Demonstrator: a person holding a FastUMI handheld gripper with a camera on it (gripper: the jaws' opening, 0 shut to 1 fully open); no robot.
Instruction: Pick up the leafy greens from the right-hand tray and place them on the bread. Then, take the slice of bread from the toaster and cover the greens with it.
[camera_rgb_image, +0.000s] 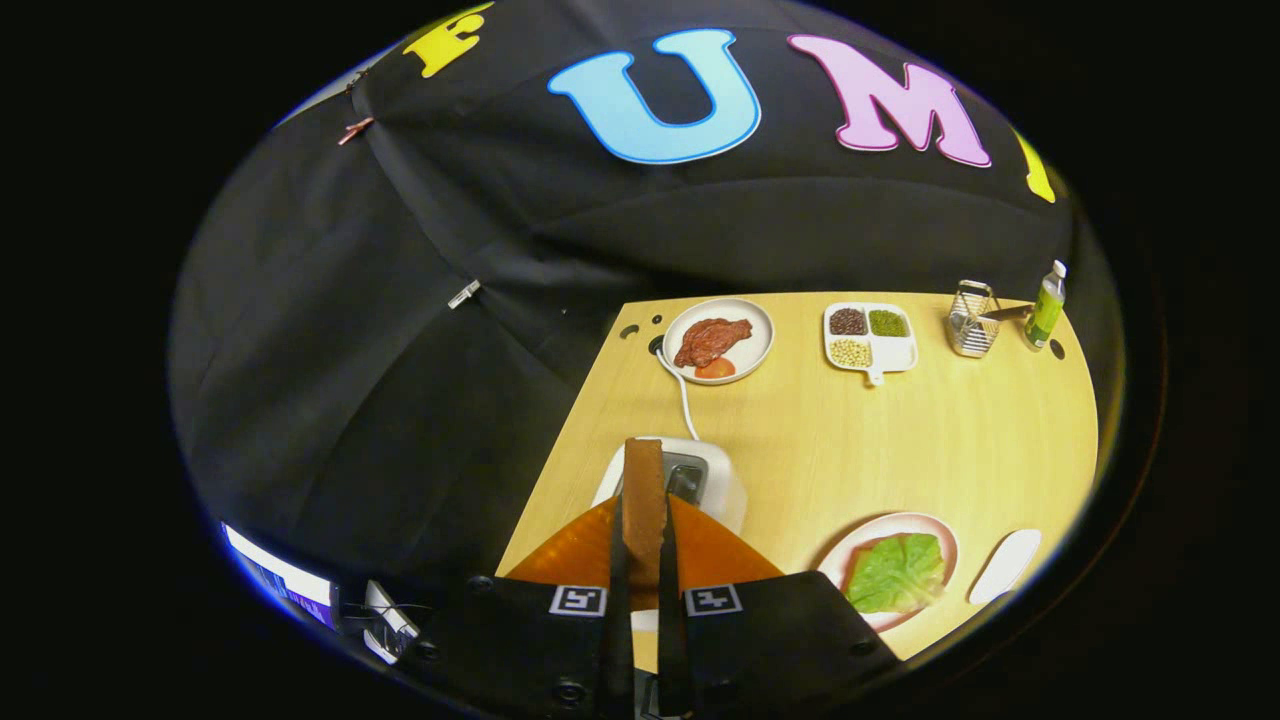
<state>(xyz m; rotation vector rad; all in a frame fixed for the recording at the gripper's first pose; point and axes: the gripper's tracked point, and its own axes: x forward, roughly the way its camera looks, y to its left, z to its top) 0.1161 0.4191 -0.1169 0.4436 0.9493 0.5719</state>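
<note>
Clamped edge-on between the fingers of the gripper (641, 560), the slice of bread (643, 500) stands upright just above the toaster (690, 478), both fingers pressing its flat faces. Right of the toaster, the leafy greens (897, 572) already lie on a pink plate (850, 552), with any bread beneath them hidden. Toast of this kind looks light, stiff and crumbly, so a moderate squeeze low on the faces, as now, seems wise. Beyond the toaster sit a plate of meat (717, 340) and a divided dish (870, 338).
</note>
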